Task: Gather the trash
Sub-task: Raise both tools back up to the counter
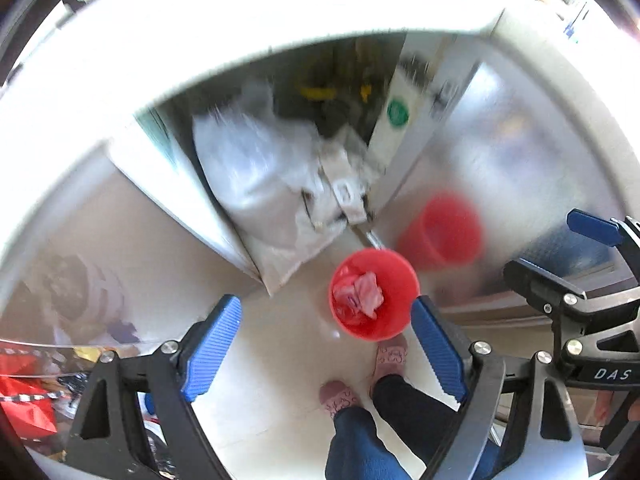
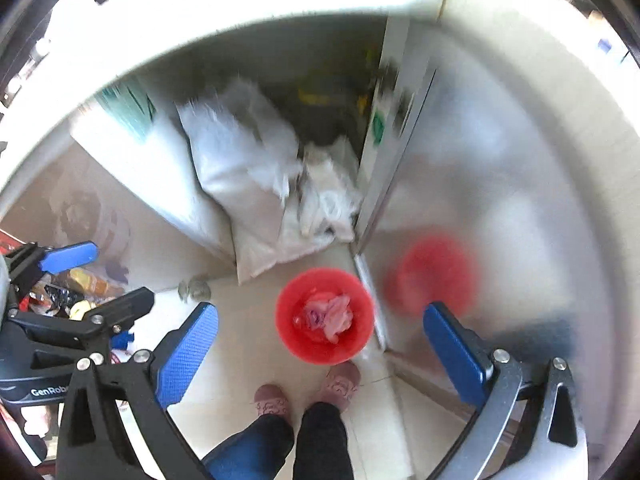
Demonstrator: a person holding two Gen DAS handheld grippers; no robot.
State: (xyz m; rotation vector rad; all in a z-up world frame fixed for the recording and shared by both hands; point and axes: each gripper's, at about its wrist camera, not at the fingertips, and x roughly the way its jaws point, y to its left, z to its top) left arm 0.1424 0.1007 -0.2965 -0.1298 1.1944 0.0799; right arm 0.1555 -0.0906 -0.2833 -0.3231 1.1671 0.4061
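Both my grippers held high over the floor, looking down. Left gripper (image 1: 326,344) spread wide, nothing in it; right gripper (image 2: 320,354) same, empty. Red bin (image 1: 374,294) sits on the tile just past my slippers (image 1: 390,358), crumpled pinkish trash (image 1: 362,294) already inside. White bags (image 1: 256,172) lie farther off, by the steel door (image 1: 500,152). Next, I reckon: go low, approach a bag straight on, pinch a gathered fold, not a loose edge, w/ one gripper.

A round red bin (image 1: 374,294) (image 2: 325,316) is standing upright on the pale floor, just in front of the person's pink slippers (image 2: 306,394). Crumpled pinkish-white trash (image 1: 366,295) (image 2: 334,316) is lying inside the bin, over a red liner.
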